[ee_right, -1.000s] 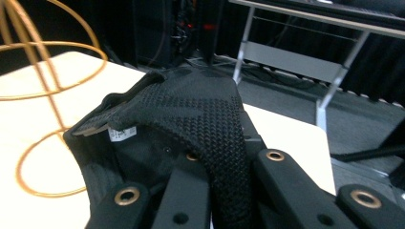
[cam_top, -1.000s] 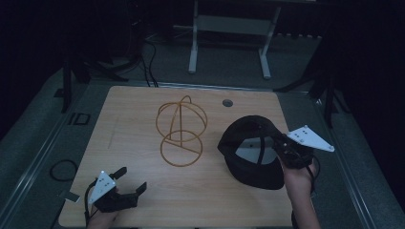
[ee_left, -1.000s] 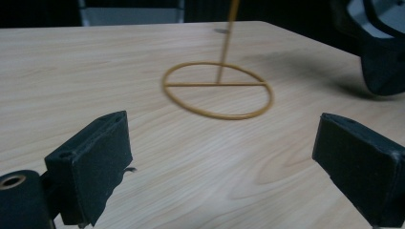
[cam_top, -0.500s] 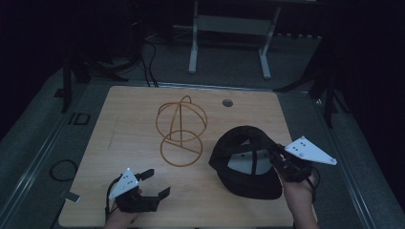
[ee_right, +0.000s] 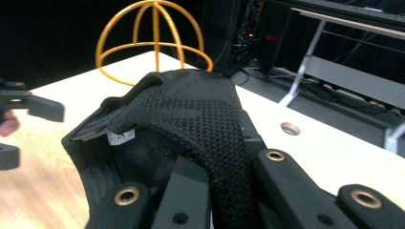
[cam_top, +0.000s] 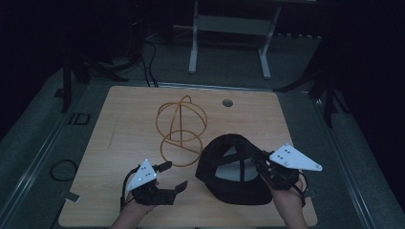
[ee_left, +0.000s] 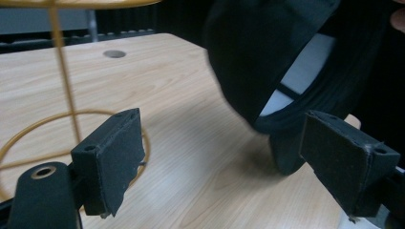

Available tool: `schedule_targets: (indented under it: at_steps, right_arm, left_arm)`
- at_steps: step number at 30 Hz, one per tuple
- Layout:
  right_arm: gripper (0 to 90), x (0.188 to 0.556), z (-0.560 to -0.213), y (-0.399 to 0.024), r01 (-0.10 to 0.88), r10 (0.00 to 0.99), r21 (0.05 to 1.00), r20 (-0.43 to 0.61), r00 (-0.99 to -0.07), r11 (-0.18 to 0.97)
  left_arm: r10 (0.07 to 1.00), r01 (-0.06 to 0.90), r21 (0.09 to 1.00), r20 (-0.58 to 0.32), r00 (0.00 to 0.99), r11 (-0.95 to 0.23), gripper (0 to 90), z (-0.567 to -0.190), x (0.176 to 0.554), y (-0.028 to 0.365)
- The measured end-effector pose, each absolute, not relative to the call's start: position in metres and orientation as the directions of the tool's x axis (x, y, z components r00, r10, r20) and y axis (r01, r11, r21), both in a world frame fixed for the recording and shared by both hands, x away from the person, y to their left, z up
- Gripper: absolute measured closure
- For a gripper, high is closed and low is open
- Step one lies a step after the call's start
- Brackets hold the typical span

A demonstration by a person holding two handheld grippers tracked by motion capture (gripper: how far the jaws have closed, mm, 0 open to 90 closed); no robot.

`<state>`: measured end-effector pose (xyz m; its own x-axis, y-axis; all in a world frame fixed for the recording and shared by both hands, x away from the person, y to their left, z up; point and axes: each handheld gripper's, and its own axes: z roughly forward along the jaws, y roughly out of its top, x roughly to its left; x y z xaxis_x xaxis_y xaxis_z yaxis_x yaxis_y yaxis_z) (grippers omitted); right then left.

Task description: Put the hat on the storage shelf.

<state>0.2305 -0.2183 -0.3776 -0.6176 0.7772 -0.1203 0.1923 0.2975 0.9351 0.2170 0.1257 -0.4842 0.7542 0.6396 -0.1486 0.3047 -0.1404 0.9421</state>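
**A:** What is sitting on the wooden table (cam_top: 124,129) right now?

**B:** A person is working at it with a gripper in each hand. A black cap (cam_top: 234,169) is lying toward the right front of the table, turned so its pale inner lining is showing. Just left of it and a little farther back, a gold wire stand (cam_top: 181,131) shaped like a dome on a ring is standing upright.

**A:** What is the right gripper (cam_top: 267,167) doing?

**B:** It is clamping the cap's right edge. In the right gripper view the textured black fabric (ee_right: 200,119) is running down between the two jaws, which are pressed tight together on it, and the cap is tilting up off the table on that side.

**A:** And the left gripper (cam_top: 174,176)?

**B:** It is hovering near the front edge, just left of the cap, pointing toward it. Its jaws are standing wide apart and have just been closing a little, with nothing pinched between them. In the left gripper view the cap (ee_left: 277,62) is hanging ahead of the two pads (ee_left: 114,152), with bare wood under the gap.

**A:** Is it touching the cap?

**B:** Probably not; the right-hand pad is sitting very close to the brim, but the picture is too dim to be sure. The stand's ring (ee_left: 71,117) is curving behind the left-hand pad.
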Motion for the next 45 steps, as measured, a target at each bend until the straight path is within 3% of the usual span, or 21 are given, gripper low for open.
schedule_targets:
  at_steps: [9,15,18,20,27,42,45]
  right_arm:
    - [87.4,0.226,-0.376,-0.205,0.178,0.741,0.936,-0.114,-0.662,0.302]
    - [87.3,0.223,-0.375,-0.199,0.172,0.705,0.940,-0.092,-0.703,0.294]
    - [87.3,0.222,-0.376,-0.196,0.166,0.684,0.936,-0.100,-0.723,0.312]
    - [87.3,0.221,-0.377,-0.194,0.165,0.673,0.934,-0.099,-0.733,0.317]
    - [87.3,0.224,-0.385,-0.191,0.182,0.649,0.922,-0.091,-0.756,0.342]
    - [86.9,0.214,-0.400,-0.209,0.198,0.685,0.929,-0.076,-0.725,0.313]
    - [86.4,0.212,-0.418,-0.217,0.243,0.706,0.917,-0.056,-0.706,0.315]
  left_arm:
    - [0.596,0.308,0.939,-0.163,0.786,-0.149,15.6,-0.480,0.227,0.108]
    - [0.569,0.313,0.941,-0.187,0.801,-0.131,28.1,-0.474,0.234,0.104]
    - [0.577,0.303,0.941,-0.164,0.800,-0.154,38.2,-0.471,0.236,0.102]
    - [0.583,0.299,0.937,-0.144,0.800,-0.179,52.3,-0.472,0.238,0.101]
    - [0.658,0.314,0.934,-0.127,0.742,-0.173,85.7,-0.472,0.241,0.096]
    - [0.688,0.241,0.957,-0.065,0.723,-0.162,87.9,-0.448,0.229,0.088]
    - [0.681,0.231,0.961,-0.068,0.729,-0.152,87.9,-0.441,0.228,0.084]
